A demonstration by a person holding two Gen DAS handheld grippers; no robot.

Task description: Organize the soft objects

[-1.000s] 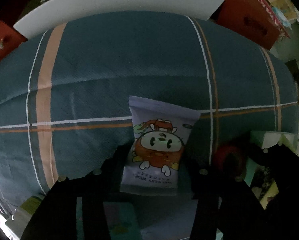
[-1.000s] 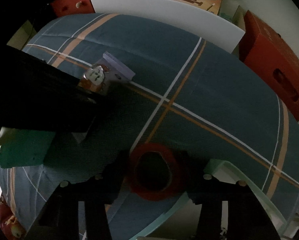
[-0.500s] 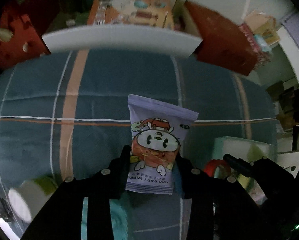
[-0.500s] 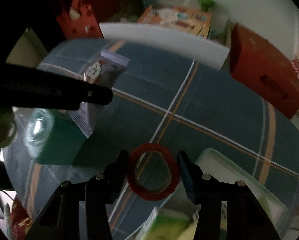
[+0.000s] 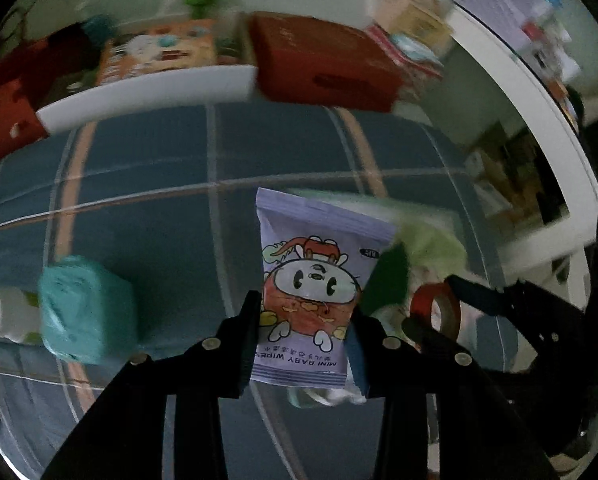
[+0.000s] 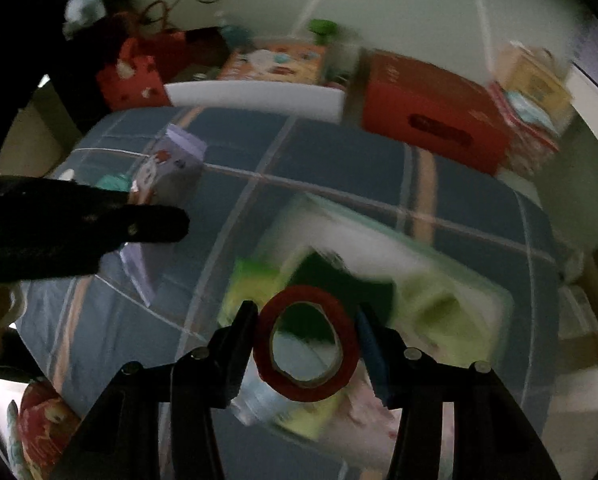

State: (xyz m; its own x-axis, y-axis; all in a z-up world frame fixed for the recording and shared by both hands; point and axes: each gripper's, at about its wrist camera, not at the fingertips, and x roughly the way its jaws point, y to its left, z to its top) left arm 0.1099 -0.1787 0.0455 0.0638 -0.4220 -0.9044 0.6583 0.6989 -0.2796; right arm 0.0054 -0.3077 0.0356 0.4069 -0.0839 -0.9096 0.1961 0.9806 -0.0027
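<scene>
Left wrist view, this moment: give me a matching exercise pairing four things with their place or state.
Things:
1. purple baby wipes packet
2. red tape roll
3. teal soft bundle
4. red cardboard box

Places or states:
A. lying on the plaid blue cloth
B. beyond the cloth's far edge
C. held in the left gripper
D. held in the right gripper

Pairs: 1-C, 2-D, 3-A, 4-B
</scene>
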